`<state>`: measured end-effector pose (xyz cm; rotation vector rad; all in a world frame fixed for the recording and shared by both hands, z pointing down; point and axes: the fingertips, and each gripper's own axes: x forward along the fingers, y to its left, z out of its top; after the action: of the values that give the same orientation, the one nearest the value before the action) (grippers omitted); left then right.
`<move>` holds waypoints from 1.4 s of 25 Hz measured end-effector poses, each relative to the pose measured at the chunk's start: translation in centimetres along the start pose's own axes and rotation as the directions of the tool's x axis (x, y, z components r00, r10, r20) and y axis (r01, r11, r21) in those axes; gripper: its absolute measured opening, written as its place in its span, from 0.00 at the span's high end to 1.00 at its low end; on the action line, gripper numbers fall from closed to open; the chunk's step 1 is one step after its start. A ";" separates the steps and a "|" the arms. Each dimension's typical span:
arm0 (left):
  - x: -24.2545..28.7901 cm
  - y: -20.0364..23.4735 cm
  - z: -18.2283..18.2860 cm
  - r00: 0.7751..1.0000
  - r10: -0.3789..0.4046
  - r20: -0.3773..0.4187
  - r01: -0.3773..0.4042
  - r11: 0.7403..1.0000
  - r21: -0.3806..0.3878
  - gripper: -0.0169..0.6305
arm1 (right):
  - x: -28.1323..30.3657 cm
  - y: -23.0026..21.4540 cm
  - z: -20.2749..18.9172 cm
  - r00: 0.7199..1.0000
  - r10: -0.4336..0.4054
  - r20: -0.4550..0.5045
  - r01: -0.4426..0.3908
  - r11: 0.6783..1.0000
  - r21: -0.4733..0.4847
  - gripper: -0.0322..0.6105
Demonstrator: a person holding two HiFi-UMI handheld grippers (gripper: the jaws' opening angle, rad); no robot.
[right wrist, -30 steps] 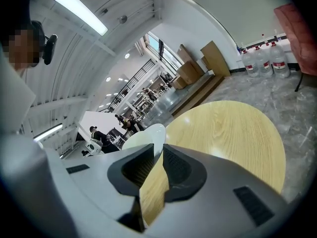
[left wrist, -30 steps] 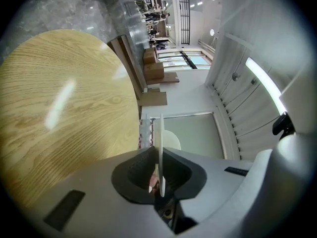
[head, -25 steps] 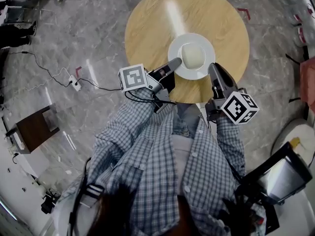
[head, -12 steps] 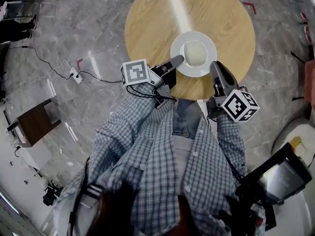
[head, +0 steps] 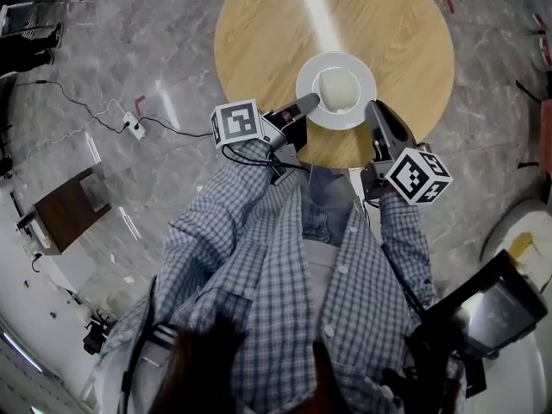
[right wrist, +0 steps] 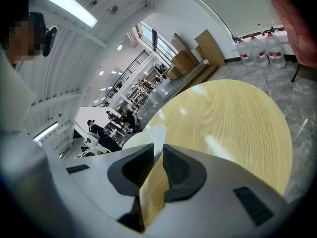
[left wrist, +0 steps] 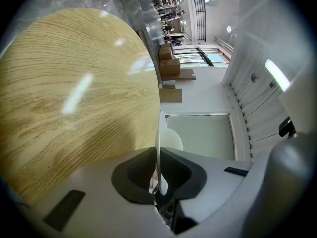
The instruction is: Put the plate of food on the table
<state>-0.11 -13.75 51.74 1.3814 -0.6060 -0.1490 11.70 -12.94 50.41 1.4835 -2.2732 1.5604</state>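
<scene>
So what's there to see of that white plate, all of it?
The plate is round, white and glossy, like china, with a broad rim and a pale lump of food in its middle. It lies level over the near part of the round wooden table. The left hand-held gripper pinches its rim; whether it touches the wood I cannot tell.

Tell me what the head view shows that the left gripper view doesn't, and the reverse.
Head view only: the checked shirt, the right gripper, a cable on the floor. Left gripper view only: the plate seen edge-on, its rim pinched by the left gripper, and cardboard boxes behind. Both: the round wooden table and the white plate.
</scene>
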 end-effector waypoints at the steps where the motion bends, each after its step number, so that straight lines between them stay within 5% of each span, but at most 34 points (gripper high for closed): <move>1: -0.1 0.4 -0.1 1.000 0.009 -0.002 -0.009 1.000 0.000 0.93 | 0.0 -0.1 -0.3 1.000 -0.003 -0.005 0.003 1.000 0.002 0.85; 35: 1.9 6.0 -1.1 0.978 0.186 -0.092 -0.183 0.983 0.032 0.93 | 2.1 -5.1 -4.1 0.987 -0.126 -0.099 0.130 0.991 0.038 0.85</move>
<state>0.49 -12.41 57.99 1.3388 -0.6542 0.0727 12.20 -11.67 57.17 1.4958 -2.0614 1.6190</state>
